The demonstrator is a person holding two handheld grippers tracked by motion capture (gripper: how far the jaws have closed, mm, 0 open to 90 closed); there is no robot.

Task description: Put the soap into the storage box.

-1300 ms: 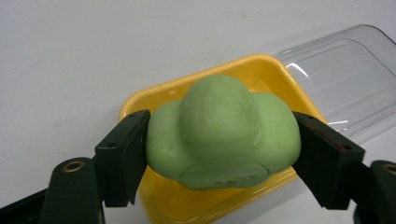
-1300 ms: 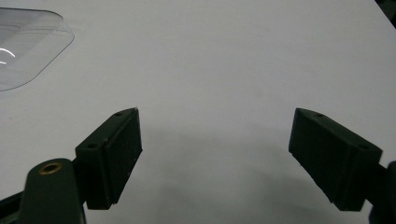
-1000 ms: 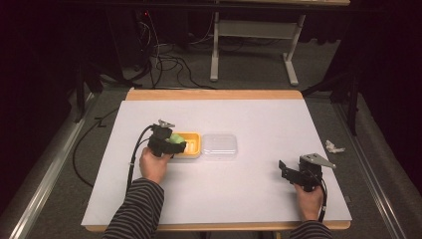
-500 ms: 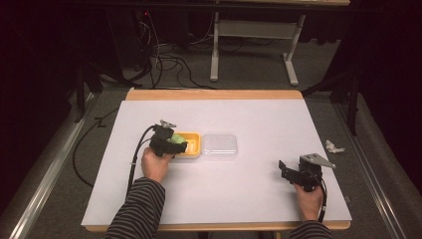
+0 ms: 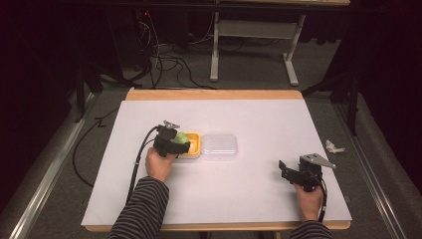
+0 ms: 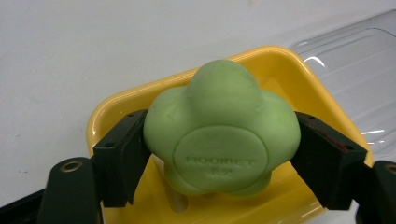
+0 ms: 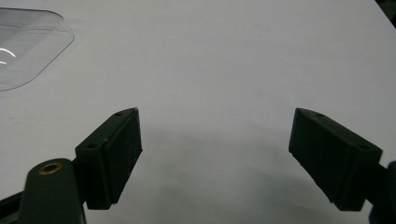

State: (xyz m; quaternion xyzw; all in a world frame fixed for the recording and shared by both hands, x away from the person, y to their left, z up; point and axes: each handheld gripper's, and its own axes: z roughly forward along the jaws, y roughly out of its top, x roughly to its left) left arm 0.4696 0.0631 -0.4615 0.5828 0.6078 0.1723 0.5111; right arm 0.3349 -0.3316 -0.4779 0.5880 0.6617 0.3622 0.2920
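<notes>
The wide wooden-edged desk (image 5: 219,94) under a white sheet carries everything here. On it, left of centre, lies a clear, rounded-rectangular plastic lid (image 5: 219,145), flat and just beside a shallow yellow plastic dish (image 5: 195,144), their near edges about touching in the high view. The left tongs (image 5: 180,145) hang over that yellow dish, held by the person's left hand (image 5: 159,164) with a striped sleeve (image 5: 142,209) behind it. Well apart, near the desk's right front corner, the right tongs (image 5: 282,168) rest low over bare white surface in the person's right hand (image 5: 309,201). In the right gripper view its two black jaws stand wide apart with nothing between them, and a corner of the clear lid (image 7: 28,44) shows at the upper left. Smallest is the pale green, lobed, flower-shaped rubber toy (image 6: 222,128): in the left gripper view the left tongs' jaws press against its two sides, closed on it, and it sits above the inside of the yellow dish (image 6: 280,65), with the clear lid (image 6: 359,79) beyond the rim
</notes>
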